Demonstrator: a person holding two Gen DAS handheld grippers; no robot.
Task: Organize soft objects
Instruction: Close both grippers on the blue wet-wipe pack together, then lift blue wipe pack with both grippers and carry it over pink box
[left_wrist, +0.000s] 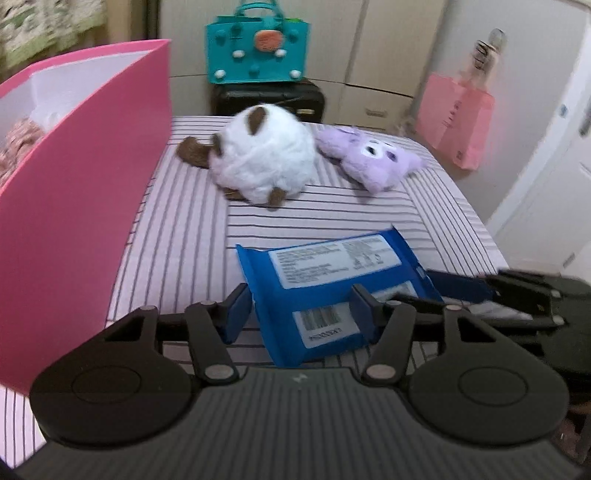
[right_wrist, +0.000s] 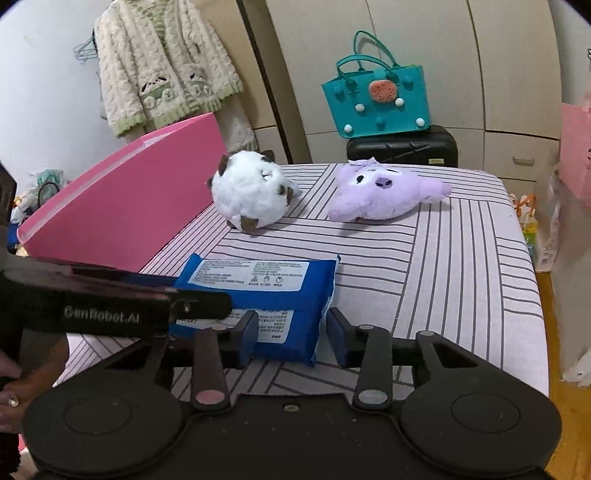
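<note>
Now the blue pack (left_wrist: 325, 291) lies near the bed's (right_wrist: 461, 280) front edge. Both claws, left (left_wrist: 301, 310) and right (right_wrist: 291, 334), pinch it. Lift together, level, toward the pink box (left_wrist: 85, 206).

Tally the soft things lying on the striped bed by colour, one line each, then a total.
White with brown patches: 1, the round plush
Purple: 1, the flat plush
Blue: 1, the wipes pack
Total: 3
</note>
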